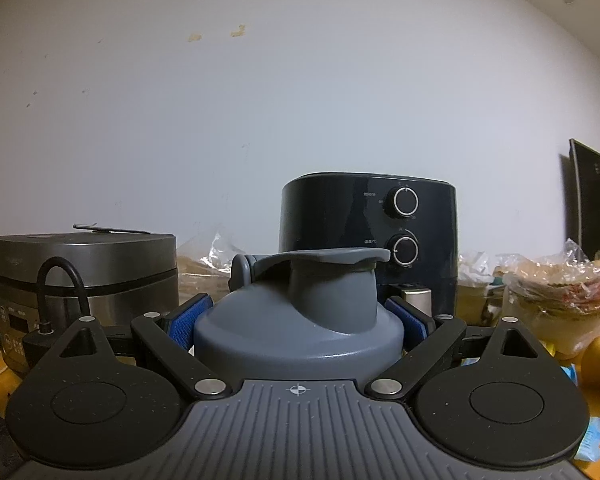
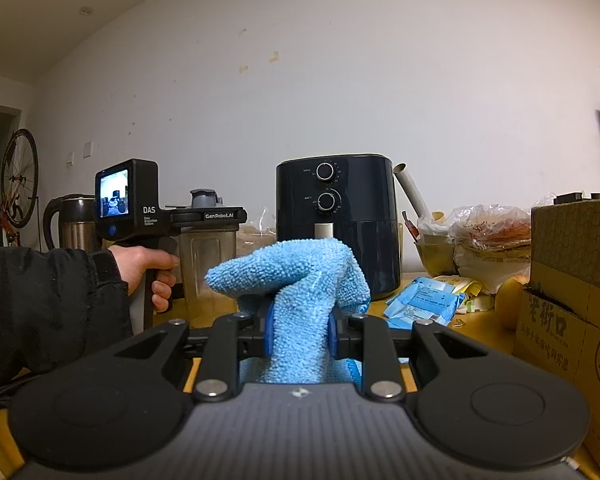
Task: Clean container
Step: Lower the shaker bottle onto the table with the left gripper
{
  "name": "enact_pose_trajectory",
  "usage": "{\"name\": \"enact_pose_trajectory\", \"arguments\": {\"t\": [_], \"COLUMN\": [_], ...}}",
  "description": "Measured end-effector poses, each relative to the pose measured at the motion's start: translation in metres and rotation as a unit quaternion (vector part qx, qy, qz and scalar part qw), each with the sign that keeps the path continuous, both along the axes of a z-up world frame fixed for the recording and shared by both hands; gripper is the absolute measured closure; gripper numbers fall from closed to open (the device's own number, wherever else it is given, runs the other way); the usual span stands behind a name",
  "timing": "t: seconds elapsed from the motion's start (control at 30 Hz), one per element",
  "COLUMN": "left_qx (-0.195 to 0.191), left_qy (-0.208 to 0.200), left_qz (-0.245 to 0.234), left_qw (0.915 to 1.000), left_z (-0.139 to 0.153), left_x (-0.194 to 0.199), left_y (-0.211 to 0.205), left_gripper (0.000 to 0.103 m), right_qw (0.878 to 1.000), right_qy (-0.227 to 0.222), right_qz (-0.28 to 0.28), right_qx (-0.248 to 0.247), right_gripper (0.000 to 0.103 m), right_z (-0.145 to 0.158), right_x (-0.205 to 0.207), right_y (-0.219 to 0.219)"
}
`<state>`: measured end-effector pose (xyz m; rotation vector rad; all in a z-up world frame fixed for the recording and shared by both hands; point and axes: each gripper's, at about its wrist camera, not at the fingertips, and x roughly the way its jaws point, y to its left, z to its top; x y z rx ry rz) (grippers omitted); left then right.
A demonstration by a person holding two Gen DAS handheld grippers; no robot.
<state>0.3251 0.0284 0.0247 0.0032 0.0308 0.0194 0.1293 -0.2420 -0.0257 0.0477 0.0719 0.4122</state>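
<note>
A clear plastic container (image 2: 208, 256) with a grey flip-top lid (image 1: 332, 292) stands upright on the wooden table. My left gripper (image 1: 300, 318) is shut on it just under the lid, its blue pads (image 1: 192, 316) pressing on both sides. In the right wrist view a person's hand (image 2: 148, 260) holds that left gripper (image 2: 208, 216) at the left. My right gripper (image 2: 300, 332) is shut on a light blue microfibre cloth (image 2: 296, 280), which bunches up above the fingers. The cloth sits to the right of the container and apart from it.
A dark air fryer (image 2: 336, 216) stands against the wall behind. A rice cooker (image 1: 84, 280) and a steel kettle (image 2: 74, 220) are at the left. At the right lie blue packets (image 2: 424, 300), plastic bags (image 2: 492, 232), a yellow fruit (image 2: 508, 300) and a cardboard box (image 2: 572, 280).
</note>
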Motion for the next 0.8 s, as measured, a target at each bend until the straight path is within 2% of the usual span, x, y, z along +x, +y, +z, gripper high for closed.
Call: {"name": "enact_pose_trajectory", "arguments": {"t": [0.5, 0.63, 0.8], "left_qx": [0.004, 0.009, 0.017], "left_qy": [-0.016, -0.008, 0.000], "left_qz": [0.008, 0.010, 0.016], "left_qw": [0.9998, 0.9999, 0.9997], "left_z": [-0.0033, -0.0030, -0.0021], "left_x": [-0.0063, -0.0066, -0.0075], "left_y": [-0.0042, -0.0056, -0.0072], "left_gripper": [0.007, 0.000, 0.000], "right_qw": [1.000, 1.000, 1.000], "right_qy": [0.001, 0.000, 0.001], "right_qz": [-0.001, -0.002, -0.002], "right_qx": [0.001, 0.001, 0.001], "right_gripper": [0.081, 0.081, 0.081], "right_z": [-0.0002, -0.0004, -0.0007], "right_x": [0.0005, 0.0008, 0.0009], "right_y": [-0.0006, -0.0009, -0.0005]}}
